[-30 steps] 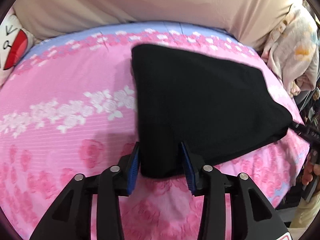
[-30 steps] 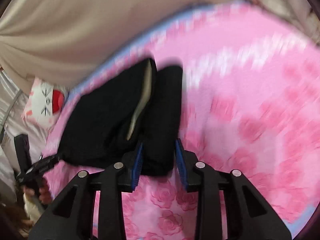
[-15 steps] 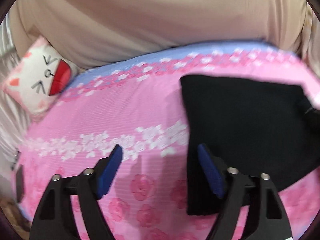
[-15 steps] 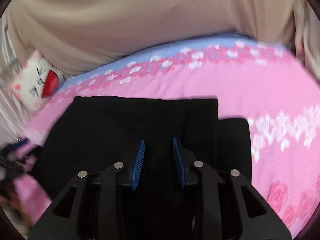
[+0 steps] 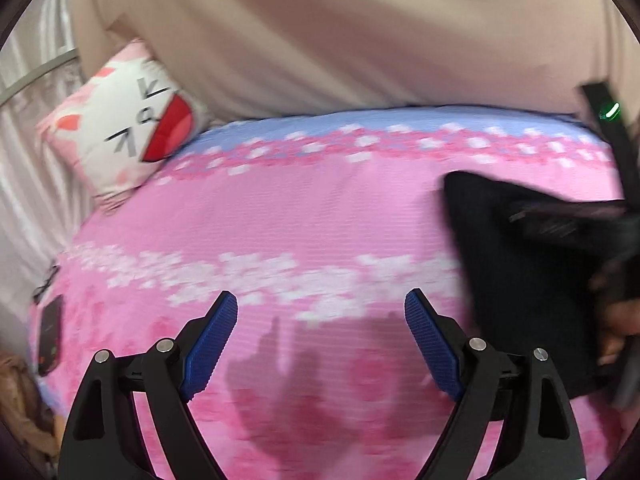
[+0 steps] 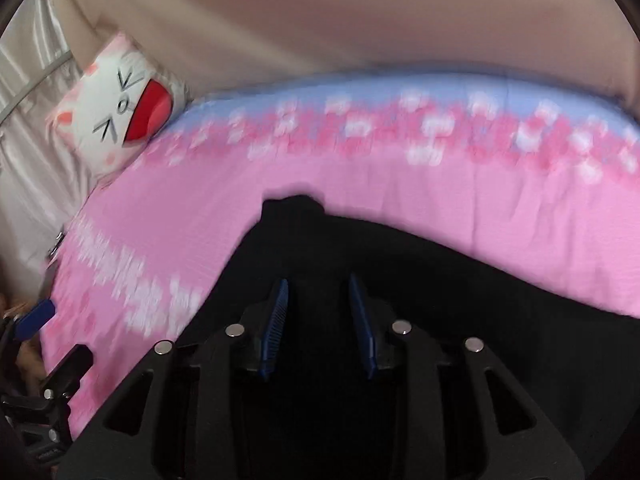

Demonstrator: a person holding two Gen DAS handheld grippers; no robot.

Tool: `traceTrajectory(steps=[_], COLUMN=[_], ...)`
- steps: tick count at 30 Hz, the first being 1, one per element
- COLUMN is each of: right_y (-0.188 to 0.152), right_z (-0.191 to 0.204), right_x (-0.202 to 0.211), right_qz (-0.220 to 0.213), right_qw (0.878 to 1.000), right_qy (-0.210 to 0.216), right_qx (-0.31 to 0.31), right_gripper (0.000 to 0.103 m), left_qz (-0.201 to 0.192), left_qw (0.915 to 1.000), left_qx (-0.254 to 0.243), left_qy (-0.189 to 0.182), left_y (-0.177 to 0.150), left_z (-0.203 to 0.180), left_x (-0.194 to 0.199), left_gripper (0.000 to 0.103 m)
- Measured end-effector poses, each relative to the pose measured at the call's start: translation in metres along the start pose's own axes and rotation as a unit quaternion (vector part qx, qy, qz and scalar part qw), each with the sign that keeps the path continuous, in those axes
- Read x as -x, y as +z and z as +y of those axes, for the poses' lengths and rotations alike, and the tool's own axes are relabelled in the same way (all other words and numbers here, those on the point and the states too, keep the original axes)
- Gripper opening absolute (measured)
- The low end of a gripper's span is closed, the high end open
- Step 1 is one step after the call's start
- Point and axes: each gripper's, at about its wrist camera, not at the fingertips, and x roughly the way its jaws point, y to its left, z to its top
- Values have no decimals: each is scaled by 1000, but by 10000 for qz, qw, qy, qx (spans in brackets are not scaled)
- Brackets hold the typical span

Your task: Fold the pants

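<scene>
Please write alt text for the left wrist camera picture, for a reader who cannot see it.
The left gripper hangs open, nothing between its blue pads, over a pink flowered bedsheet; its jaws have just been opening. Black pants lie at the right edge, with a cat-face pillow at the upper left.

A bedroom in a home. A bed (image 5: 304,208) fills most of the frame, covered by a pink sheet printed with roses and white blossoms and edged in pale blue. A cartoon-cat pillow (image 5: 124,120) leans at the upper left beside pale curtains (image 5: 36,60), and beige draped fabric (image 5: 360,32) hangs behind.
</scene>
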Motion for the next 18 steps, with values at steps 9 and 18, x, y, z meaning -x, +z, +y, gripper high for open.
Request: traceTrajectory(steps=[9,18], right_y=[-8,-47], right_z=[64,-95], right_x=[-32,51], right_qz=[-102,-412], right_qw=[9878,9808], right_qy=[-823,-1869], right_qx=[1318,-369], right_gripper=[42,53], left_qz=[46,-288], left_qw=[9995,9983], left_qx=[295,-231], left_qy=[-59,-449], left_y=[7,17], left_z=[17,-28], left_x=[-10,18], left_gripper=[83,85])
